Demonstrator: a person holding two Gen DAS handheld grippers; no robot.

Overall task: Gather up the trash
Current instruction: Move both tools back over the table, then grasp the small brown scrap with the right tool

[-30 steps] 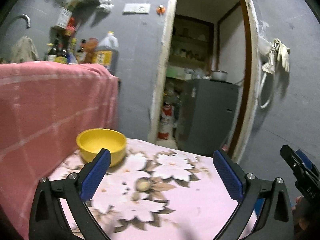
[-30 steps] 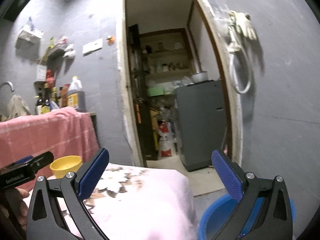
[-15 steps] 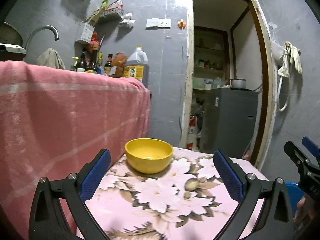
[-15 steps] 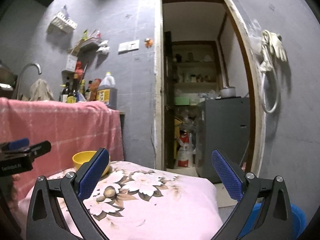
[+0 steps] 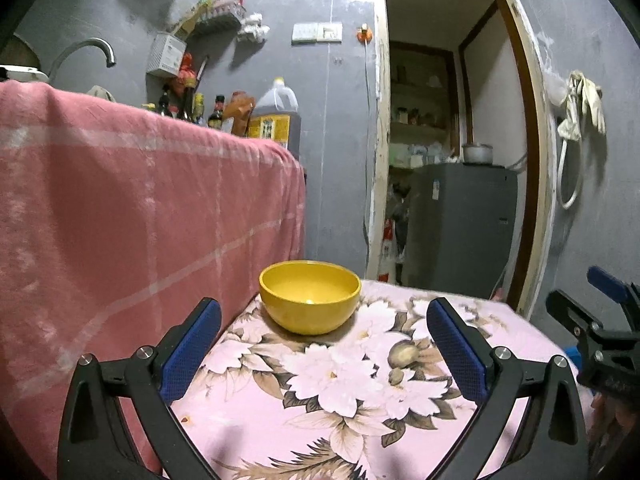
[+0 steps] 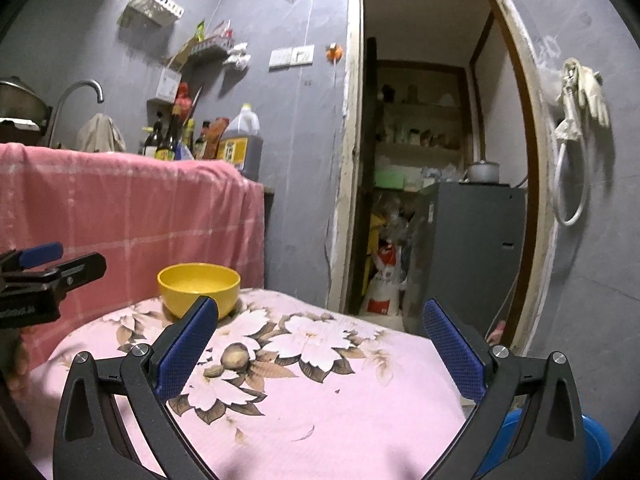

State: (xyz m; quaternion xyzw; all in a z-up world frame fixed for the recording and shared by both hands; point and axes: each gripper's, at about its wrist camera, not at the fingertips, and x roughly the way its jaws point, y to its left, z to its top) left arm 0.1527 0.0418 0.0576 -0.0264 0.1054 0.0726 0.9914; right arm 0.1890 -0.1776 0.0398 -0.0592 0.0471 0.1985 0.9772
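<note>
A yellow bowl (image 5: 309, 296) stands at the far left corner of a low table under a pink floral cloth (image 5: 360, 392). It also shows in the right wrist view (image 6: 199, 289). My left gripper (image 5: 320, 348) is open and empty, low over the table just short of the bowl. My right gripper (image 6: 320, 348) is open and empty over the table's right part. A blue bin (image 6: 592, 444) sits on the floor at the table's right side. No loose trash is clearly visible; small specks (image 6: 304, 434) lie on the cloth.
A counter draped in pink cloth (image 5: 140, 220) stands left, with bottles and an oil jug (image 5: 274, 118) on top. An open doorway (image 5: 452, 152) behind shows a grey cabinet (image 5: 460, 228). Gloves (image 5: 584, 104) hang on the right wall.
Both grippers have swung left and levelled out, bringing the bowl and the counter toward the centre of view. Both stay open and empty.
</note>
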